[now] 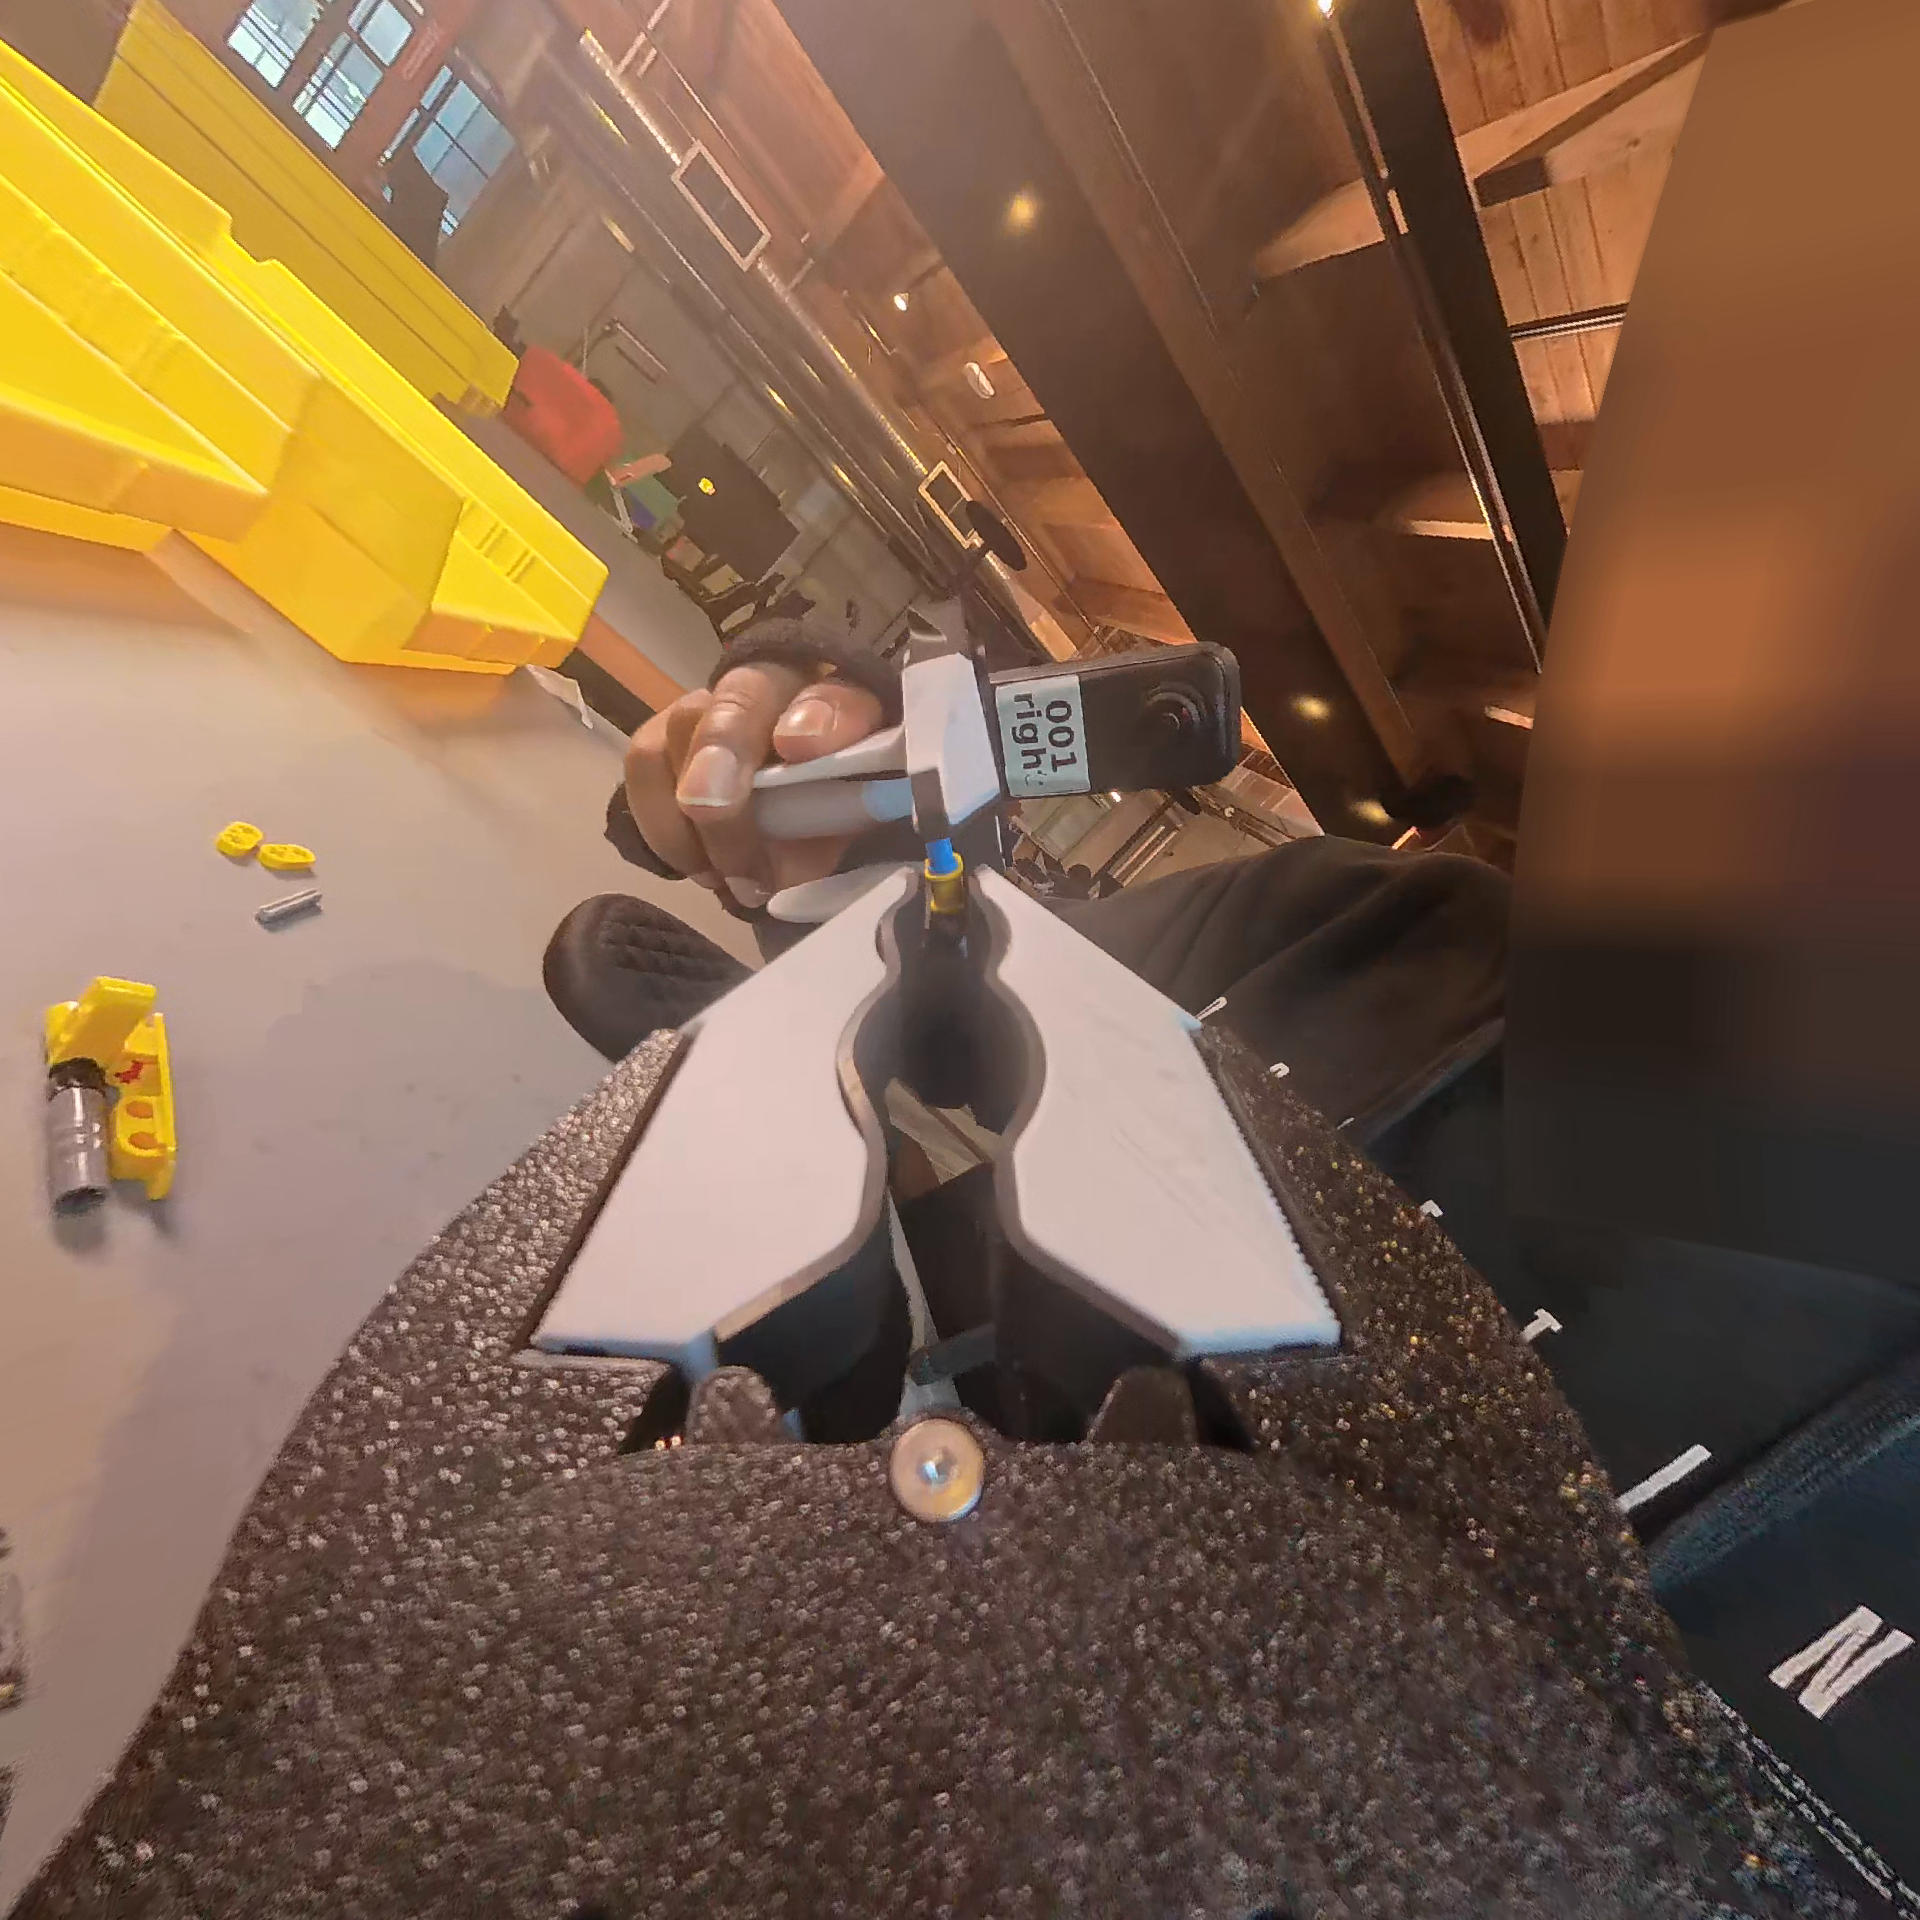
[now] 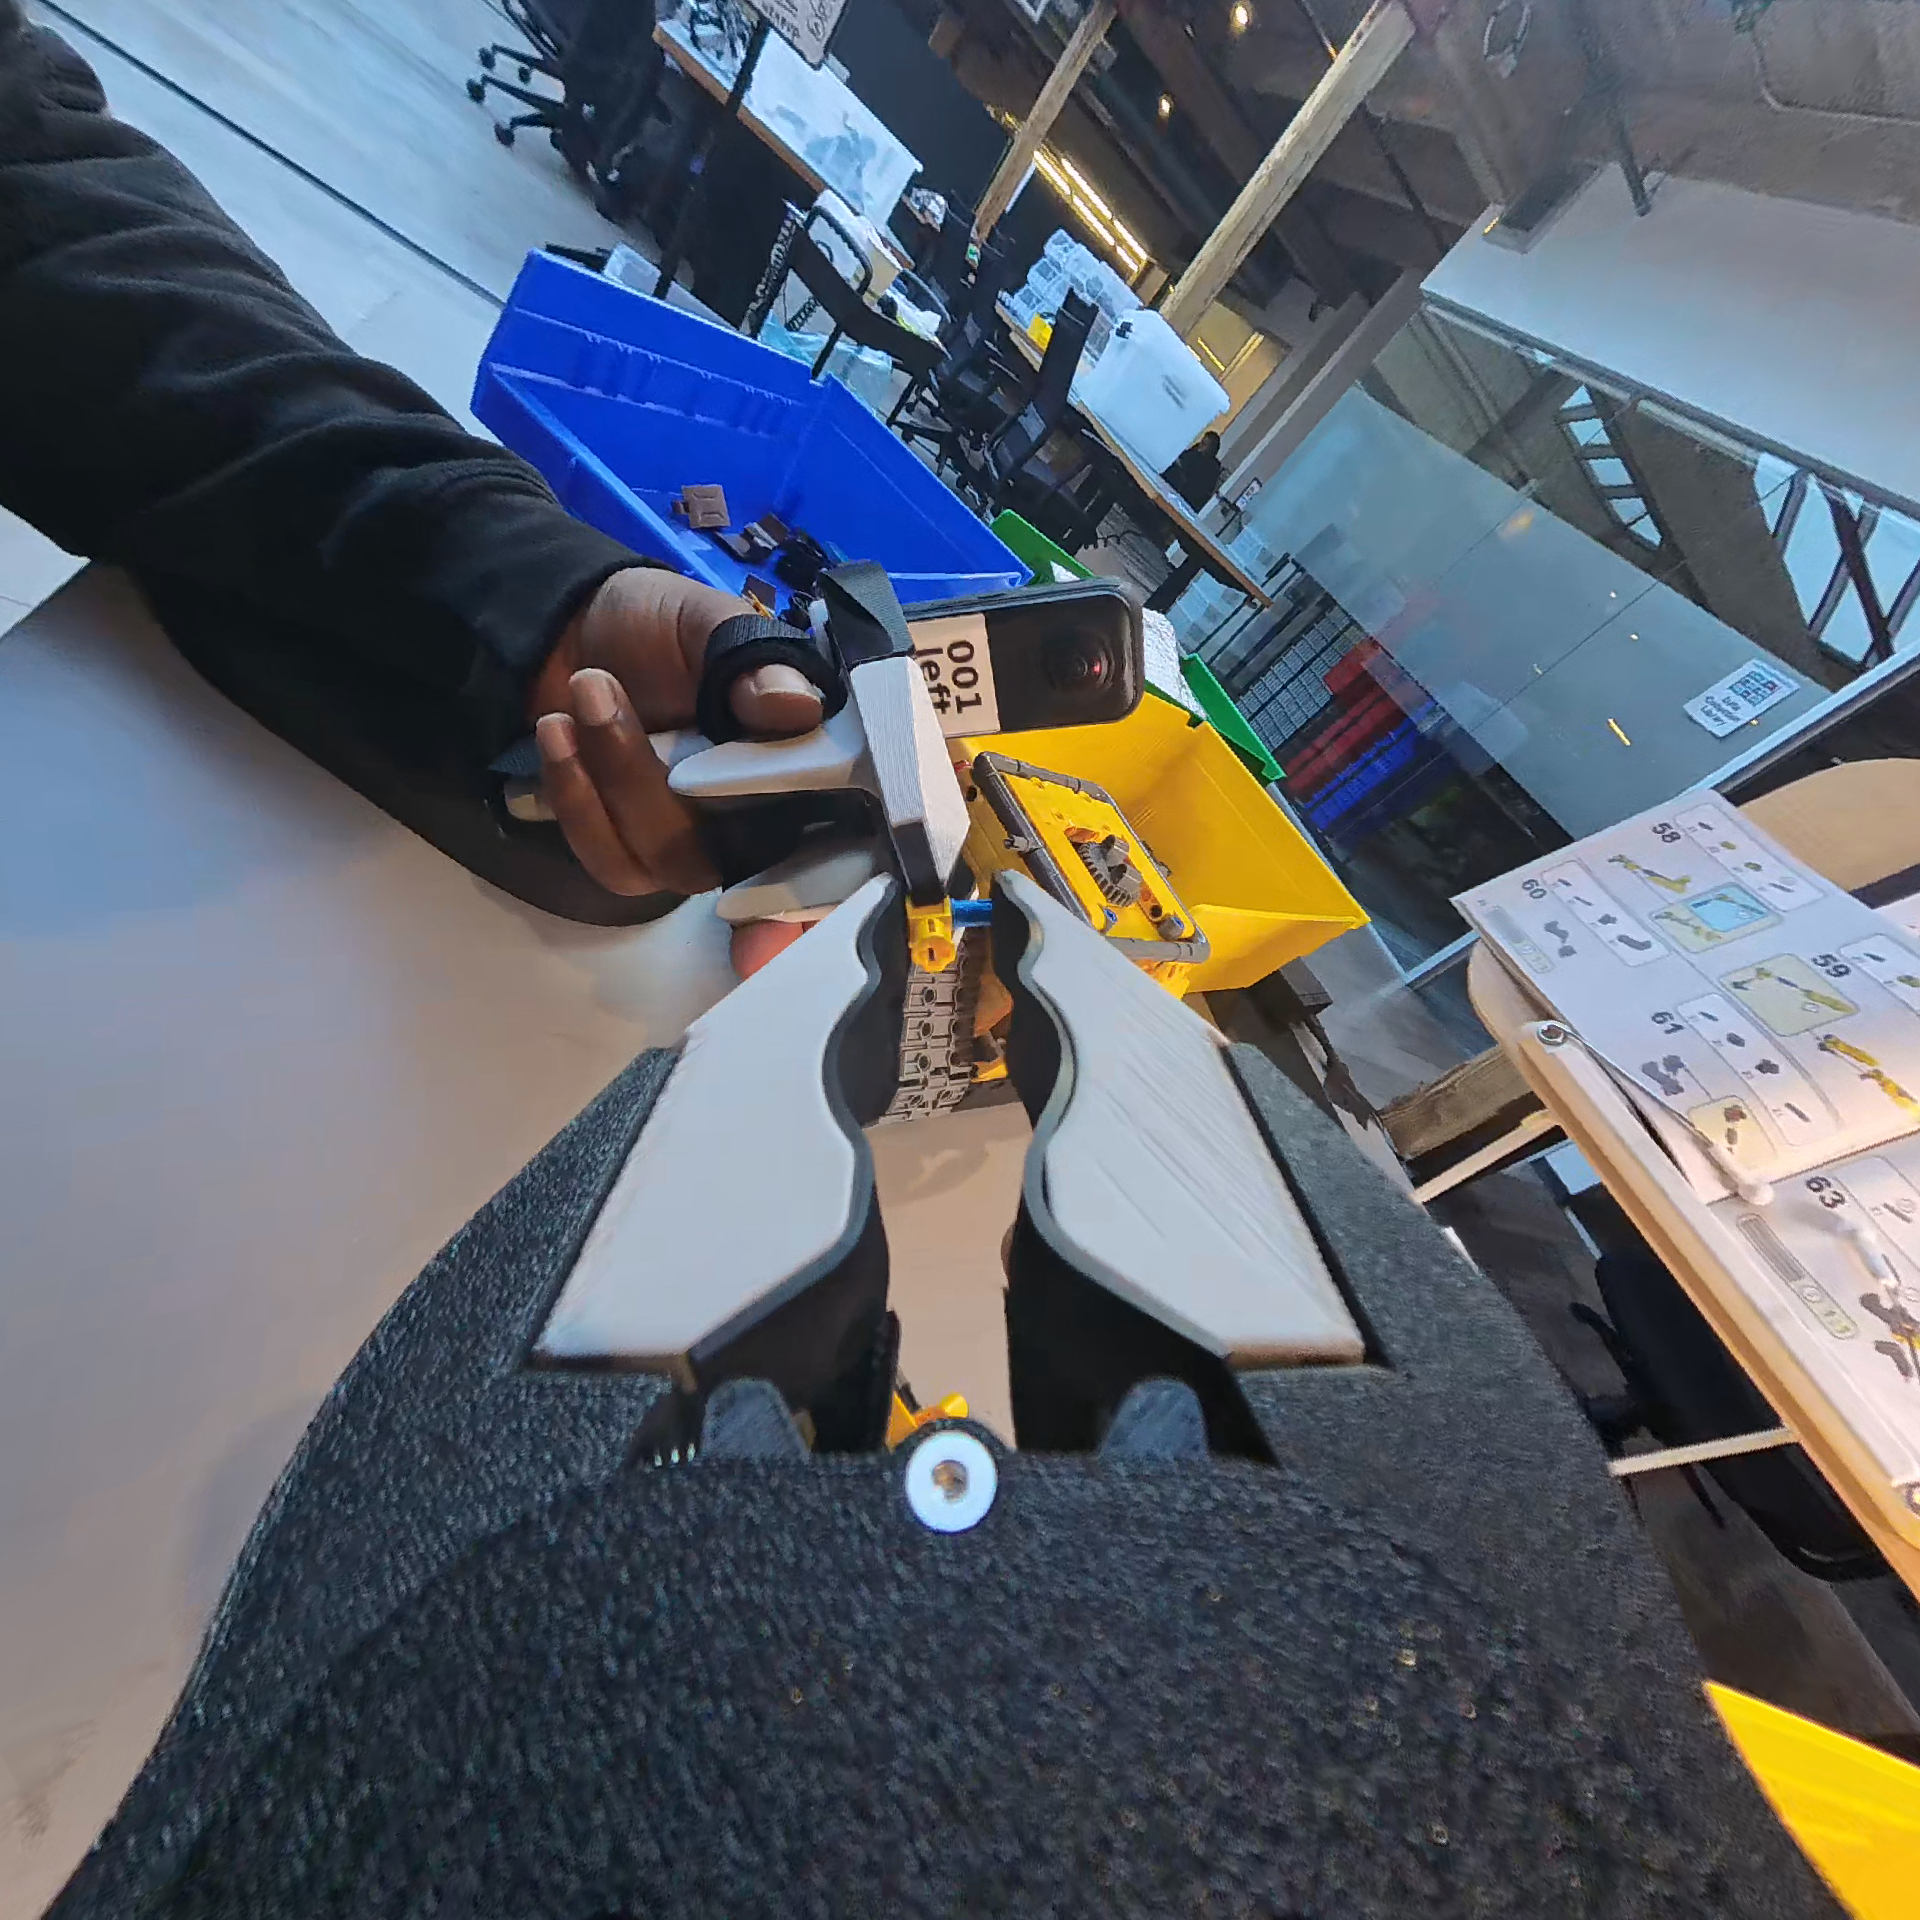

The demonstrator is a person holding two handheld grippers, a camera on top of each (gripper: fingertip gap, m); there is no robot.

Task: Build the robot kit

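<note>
Where the two grippers met, we saw the left gripper (image 1: 943, 902) clenched on a small yellow piece (image 2: 928, 928) with a blue pin (image 2: 966, 912), while the right gripper (image 2: 943, 902) stood released around it; the piece's lower part was hidden.

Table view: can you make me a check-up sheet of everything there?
Surface: grey table, mostly bare.
Held things: yellow connector with blue pin sticking out.
Clutter: two small yellow pieces, grey pin, yellow-and-grey part, tracked model, yellow bins, blue bin, instruction booklet.
Grippers: left gripper shut on the connector; right gripper flanks connector and pin, grip unclear.
Cables: nothing seen.
Surroundings: desks, chairs, glass wall, wooden beams.
</note>
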